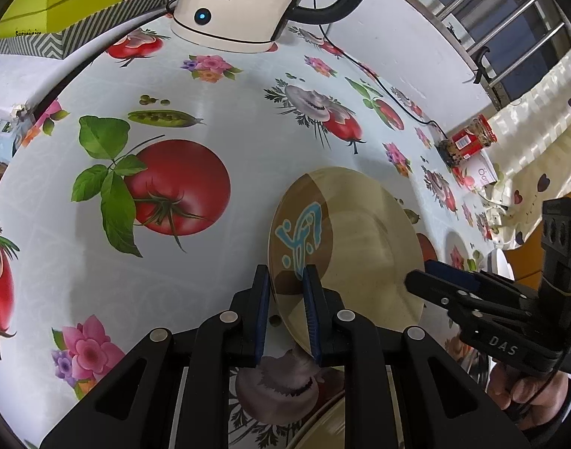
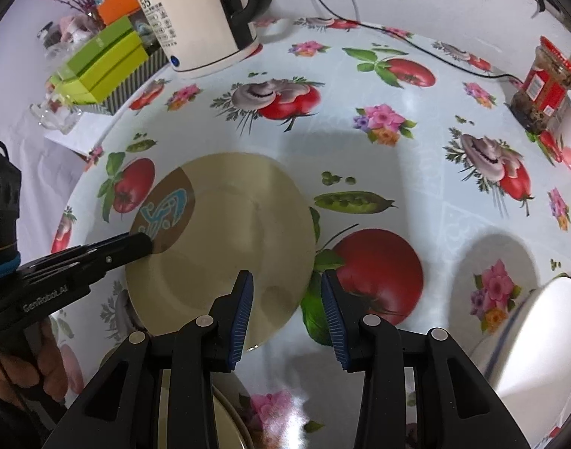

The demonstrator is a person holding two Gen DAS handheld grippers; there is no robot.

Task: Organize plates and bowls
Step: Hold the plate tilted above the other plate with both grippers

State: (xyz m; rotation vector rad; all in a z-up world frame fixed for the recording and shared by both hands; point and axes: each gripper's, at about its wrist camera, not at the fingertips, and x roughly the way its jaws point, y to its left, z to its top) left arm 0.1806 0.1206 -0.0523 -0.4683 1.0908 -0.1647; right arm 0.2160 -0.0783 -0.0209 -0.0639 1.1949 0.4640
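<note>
A beige plate (image 1: 360, 239) with a brown patch and a blue motif is held by its rim, tilted over the flowered tablecloth. My left gripper (image 1: 285, 280) is shut on that rim at the brown patch, and shows from the side as the left gripper (image 2: 143, 243) in the right wrist view. My right gripper (image 2: 287, 288) stands open above the opposite edge of the plate (image 2: 225, 239), one finger over the plate and one over the cloth. It appears as the right gripper (image 1: 412, 280) beside the plate. A white bowl (image 2: 540, 329) sits at the right.
A second beige plate (image 2: 225, 422) lies under the fingers at the near edge. At the back stand a white kettle (image 2: 195, 18) with a black cable, green boxes (image 2: 105, 63) and a red-lidded jar (image 2: 543, 82). A person's hand (image 2: 23, 366) holds the left gripper.
</note>
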